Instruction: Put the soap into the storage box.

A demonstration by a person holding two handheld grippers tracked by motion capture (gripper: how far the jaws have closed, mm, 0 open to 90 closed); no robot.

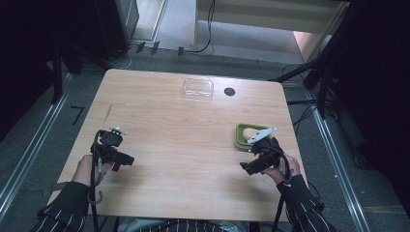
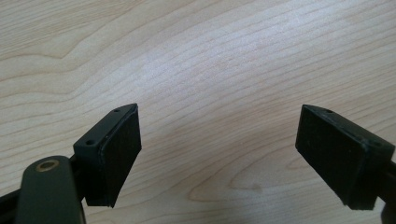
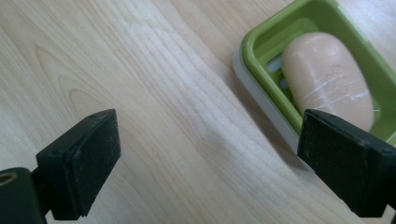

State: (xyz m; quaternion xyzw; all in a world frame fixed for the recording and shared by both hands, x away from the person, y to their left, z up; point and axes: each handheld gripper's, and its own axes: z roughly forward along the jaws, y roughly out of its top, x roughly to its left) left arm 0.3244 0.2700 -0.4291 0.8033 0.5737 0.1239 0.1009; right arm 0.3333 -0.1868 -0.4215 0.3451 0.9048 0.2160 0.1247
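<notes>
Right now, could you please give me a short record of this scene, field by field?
surface: wooden table
left tongs: open, over bare wood, holding nothing
right tongs: open, holding nothing, beside the green soap dish
soap: pale peach bar lying inside the dish, untouched
far edge: clear plastic lid or tray, with a small dark round thing to its right
nearest item to either tongs: the soap dish, close to the right one

High view: pale wooden table (image 1: 193,145) evenly lit from above, surroundings dark, slightly soft detail. Gripper views: bright, sharp wood grain; soft sheen patches mid-frame; faint shadow beside green plastic soap dish (image 3: 261,60); near black jaws slightly blurred.
</notes>
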